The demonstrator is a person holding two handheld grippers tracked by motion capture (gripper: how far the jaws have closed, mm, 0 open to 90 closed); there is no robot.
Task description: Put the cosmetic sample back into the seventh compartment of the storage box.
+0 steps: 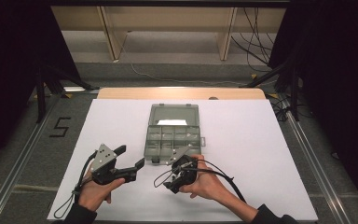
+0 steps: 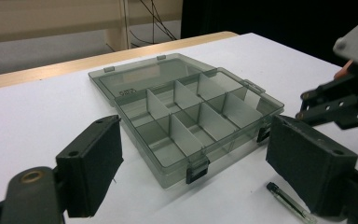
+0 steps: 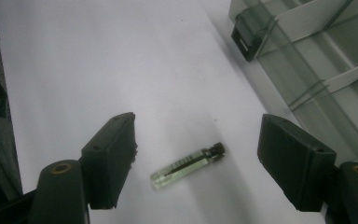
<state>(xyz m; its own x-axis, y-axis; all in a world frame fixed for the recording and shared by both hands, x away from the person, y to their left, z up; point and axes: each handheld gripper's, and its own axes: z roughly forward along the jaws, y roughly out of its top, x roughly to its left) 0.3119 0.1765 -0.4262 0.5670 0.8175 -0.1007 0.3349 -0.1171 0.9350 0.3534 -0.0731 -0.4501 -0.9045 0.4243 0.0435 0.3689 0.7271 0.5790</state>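
Note:
A smoky clear organizer box (image 1: 173,135) lies open at the table's middle, lid flat behind it and its compartments empty. A small glass vial (image 3: 187,165) with a dark cap lies flat on the white table just in front of the box. My right gripper (image 3: 200,149) hovers over it, open, one jaw on each side and neither touching. In the high view the right gripper (image 1: 175,175) sits at the box's front edge. My left gripper (image 1: 131,157) is open and empty, left of the box and pointing at it. In the left gripper view the box (image 2: 186,116) lies ahead and the vial (image 2: 291,201) is low right.
A white sheet (image 1: 121,121) covers the table, with a wooden edge (image 1: 182,93) at the back. The box has black latches (image 2: 197,170) on its front wall. Dark floor and metal rails (image 1: 18,158) flank the table.

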